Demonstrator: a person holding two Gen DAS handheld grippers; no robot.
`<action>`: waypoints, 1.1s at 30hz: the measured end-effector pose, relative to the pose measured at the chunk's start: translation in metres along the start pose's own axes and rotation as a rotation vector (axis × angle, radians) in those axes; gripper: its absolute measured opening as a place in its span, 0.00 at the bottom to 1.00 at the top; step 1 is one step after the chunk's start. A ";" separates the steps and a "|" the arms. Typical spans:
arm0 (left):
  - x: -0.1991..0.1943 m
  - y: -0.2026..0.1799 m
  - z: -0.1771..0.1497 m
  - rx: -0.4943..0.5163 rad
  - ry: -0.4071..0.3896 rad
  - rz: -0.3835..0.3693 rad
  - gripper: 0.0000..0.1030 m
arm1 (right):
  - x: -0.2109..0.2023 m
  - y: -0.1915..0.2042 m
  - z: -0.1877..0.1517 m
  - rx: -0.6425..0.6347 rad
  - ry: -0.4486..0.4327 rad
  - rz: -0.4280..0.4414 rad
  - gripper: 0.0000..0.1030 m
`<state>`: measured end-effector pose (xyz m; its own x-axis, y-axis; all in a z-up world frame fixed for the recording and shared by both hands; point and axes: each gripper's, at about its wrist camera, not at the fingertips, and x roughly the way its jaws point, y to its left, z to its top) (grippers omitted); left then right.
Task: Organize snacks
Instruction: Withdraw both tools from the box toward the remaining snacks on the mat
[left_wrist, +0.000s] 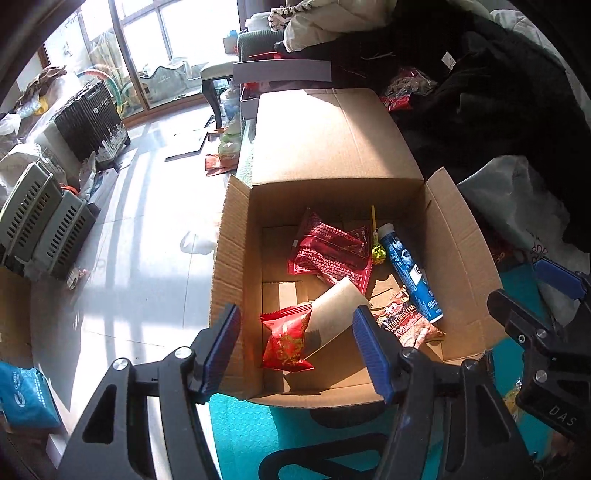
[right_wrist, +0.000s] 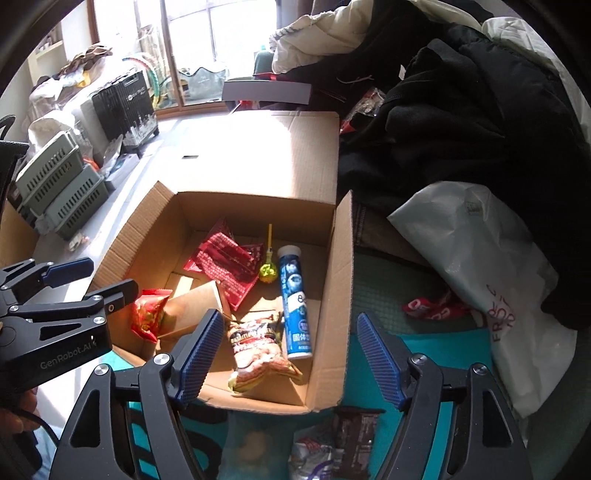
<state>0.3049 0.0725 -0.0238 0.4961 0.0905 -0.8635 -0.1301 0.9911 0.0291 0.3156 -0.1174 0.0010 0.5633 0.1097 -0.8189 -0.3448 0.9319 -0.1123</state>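
An open cardboard box (left_wrist: 461, 254) (right_wrist: 332, 295) holds snacks: flat red packets (left_wrist: 328, 251) (right_wrist: 225, 266), a small red packet (left_wrist: 286, 338) (right_wrist: 147, 314), a blue tube (left_wrist: 413, 273) (right_wrist: 297, 306), a green lollipop (left_wrist: 377, 253) (right_wrist: 268, 272) and a nut bag (left_wrist: 410, 325) (right_wrist: 258, 350). My left gripper (left_wrist: 295, 350) is open and empty over the box's near left corner. My right gripper (right_wrist: 290, 360) is open and empty over the box's near right edge. A dark chocolate bar (right_wrist: 360, 428) and a silver packet (right_wrist: 314, 458) lie below the right gripper on the teal mat (right_wrist: 436, 350).
A red wrapper (right_wrist: 432, 308) lies on the mat right of the box beside a white plastic bag (right_wrist: 480, 266). Dark clothes (right_wrist: 480, 129) pile behind. The box sits at the surface's left edge, above a white floor (left_wrist: 129, 221) with grey crates (left_wrist: 44, 221).
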 end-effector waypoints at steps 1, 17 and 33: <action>-0.007 -0.001 -0.001 0.000 -0.011 -0.006 0.60 | -0.006 -0.001 0.000 0.002 -0.008 -0.005 0.77; -0.111 0.005 -0.025 -0.014 -0.183 -0.039 0.60 | -0.112 0.004 -0.012 0.030 -0.146 -0.008 0.83; -0.178 -0.015 -0.086 0.046 -0.262 -0.092 0.60 | -0.176 0.018 -0.064 0.023 -0.187 -0.005 0.84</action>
<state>0.1444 0.0335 0.0864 0.7101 0.0160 -0.7039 -0.0376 0.9992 -0.0152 0.1618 -0.1421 0.1071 0.6955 0.1652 -0.6993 -0.3252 0.9402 -0.1013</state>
